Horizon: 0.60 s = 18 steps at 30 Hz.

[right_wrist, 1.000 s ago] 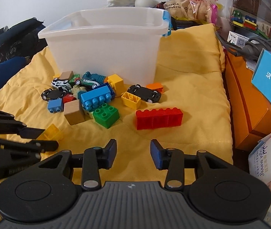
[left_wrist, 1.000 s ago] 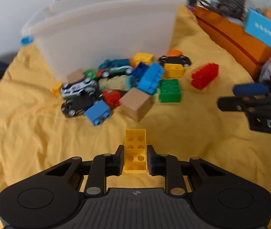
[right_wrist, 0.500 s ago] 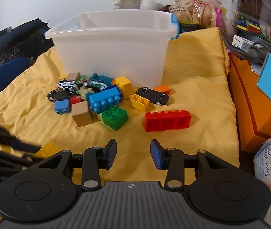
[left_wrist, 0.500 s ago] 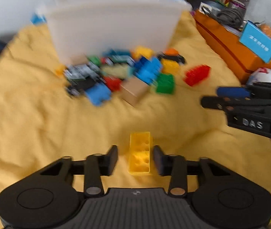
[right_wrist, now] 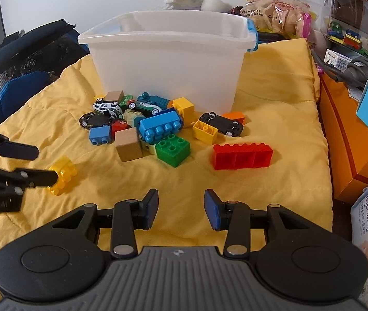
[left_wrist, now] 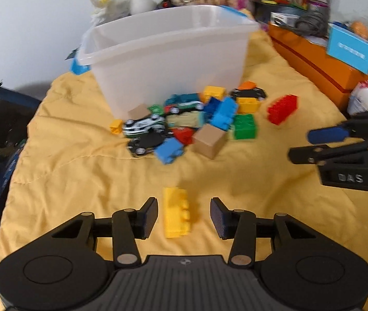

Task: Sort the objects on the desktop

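The left gripper [left_wrist: 184, 216], clamped on the yellow brick [left_wrist: 176, 213] a second ago, is now standing with jaws apart, clear of it. The brick is lying on its side on the yellow quilt [left_wrist: 85, 181], between the pads. The right gripper [right_wrist: 181, 208] is holding jaws apart, empty, near the toy pile [right_wrist: 142, 127] before the clear bin [right_wrist: 168, 59].

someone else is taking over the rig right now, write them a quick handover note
Left gripper: open; yellow brick lies on the yellow cloth between its fingers, untouched.
Right gripper: open, empty, above bare cloth.
Pile of bricks and toy cars sits in front of the clear bin; red brick lies apart, right of it.
Done: one yellow brick set aside.
Left: the whole pile.
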Tool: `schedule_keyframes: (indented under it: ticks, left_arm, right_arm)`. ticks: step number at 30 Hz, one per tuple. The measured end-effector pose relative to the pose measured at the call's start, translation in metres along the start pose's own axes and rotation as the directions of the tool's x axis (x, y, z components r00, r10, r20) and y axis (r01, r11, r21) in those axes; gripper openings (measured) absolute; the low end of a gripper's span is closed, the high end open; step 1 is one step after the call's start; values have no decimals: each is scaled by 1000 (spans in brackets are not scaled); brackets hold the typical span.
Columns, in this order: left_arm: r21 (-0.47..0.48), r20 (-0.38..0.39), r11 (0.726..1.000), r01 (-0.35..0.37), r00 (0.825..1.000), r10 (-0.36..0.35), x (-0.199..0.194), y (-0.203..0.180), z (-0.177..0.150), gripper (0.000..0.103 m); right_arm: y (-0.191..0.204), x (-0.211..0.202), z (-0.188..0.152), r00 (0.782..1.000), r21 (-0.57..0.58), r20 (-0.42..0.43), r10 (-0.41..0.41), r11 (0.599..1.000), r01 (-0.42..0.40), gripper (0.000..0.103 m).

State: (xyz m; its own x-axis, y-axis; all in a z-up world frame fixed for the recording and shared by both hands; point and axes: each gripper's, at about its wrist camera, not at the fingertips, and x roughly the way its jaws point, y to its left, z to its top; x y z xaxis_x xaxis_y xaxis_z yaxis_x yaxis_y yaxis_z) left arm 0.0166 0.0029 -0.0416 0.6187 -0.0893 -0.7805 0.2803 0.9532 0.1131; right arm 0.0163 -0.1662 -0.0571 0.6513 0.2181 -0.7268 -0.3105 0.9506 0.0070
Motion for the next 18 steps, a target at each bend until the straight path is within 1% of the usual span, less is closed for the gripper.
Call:
schedule_keyframes:
  ticks: [3, 5, 7, 8, 9, 10, 11, 12, 13, 14, 15, 16, 17, 18]
  left_arm:
    - [51, -25, 997, -54, 998, 56, 14, -9, -3, 49]
    - [62, -45, 996, -60, 997, 63, 23, -9, -7, 41]
    - [90, -50, 993, -77, 995, 82, 30, -10, -11, 39]
    - [101, -55, 992, -81, 995, 86, 32, -10, -13, 30]
    - [93, -53, 993, -71, 996, 76, 33, -7, -15, 25]
    - [51, -59, 998, -45, 997, 48, 32, -1, -16, 25]
    - [-19, -71, 1000, 15, 997, -16, 31, 9, -15, 25]
    - [-106, -65, 988, 111, 991, -118, 28, 20, -14, 25]
    - [-177, -53, 968, 176, 981, -188, 25, 28, -13, 25]
    - [-218, -48, 951, 218, 971, -233, 24, 31, -12, 25]
    - [-253, -49, 929, 269, 956, -290, 25, 34, -12, 25]
    - [-297, -54, 904, 308, 939, -338, 29, 36, -12, 25]
    - [-327, -69, 889, 321, 930, -361, 34, 37, -13, 25]
    - [-347, -91, 884, 313, 927, -364, 40, 38, -15, 26]
  right_arm:
    - [2, -1, -1, 1000, 1, -4, -1, 1000, 1, 43]
    - [3, -2, -2, 1000, -3, -4, -1, 1000, 1, 43]
    - [4, -3, -3, 1000, -6, -5, -3, 1000, 3, 43]
    - [4, -3, -4, 1000, -5, -6, -3, 1000, 3, 43]
    - [4, -3, -4, 1000, -5, -6, -4, 1000, 4, 43]
    - [4, -4, -5, 1000, -8, -4, -8, 1000, 8, 43]
    - [5, -4, -5, 1000, -14, -3, -13, 1000, 13, 43]
    - [5, -5, -5, 1000, -18, 0, -17, 1000, 17, 43]
    - [4, -5, -6, 1000, -17, 3, -22, 1000, 22, 43]
    - [4, -5, -6, 1000, -13, 5, -24, 1000, 24, 43]
    - [4, -5, -6, 1000, -11, 5, -27, 1000, 27, 43]
    - [3, -4, -6, 1000, -9, 3, -29, 1000, 29, 43]
    - [3, -4, -6, 1000, -4, 2, -29, 1000, 29, 43]
    - [3, -4, -6, 1000, 0, 2, -27, 1000, 27, 43]
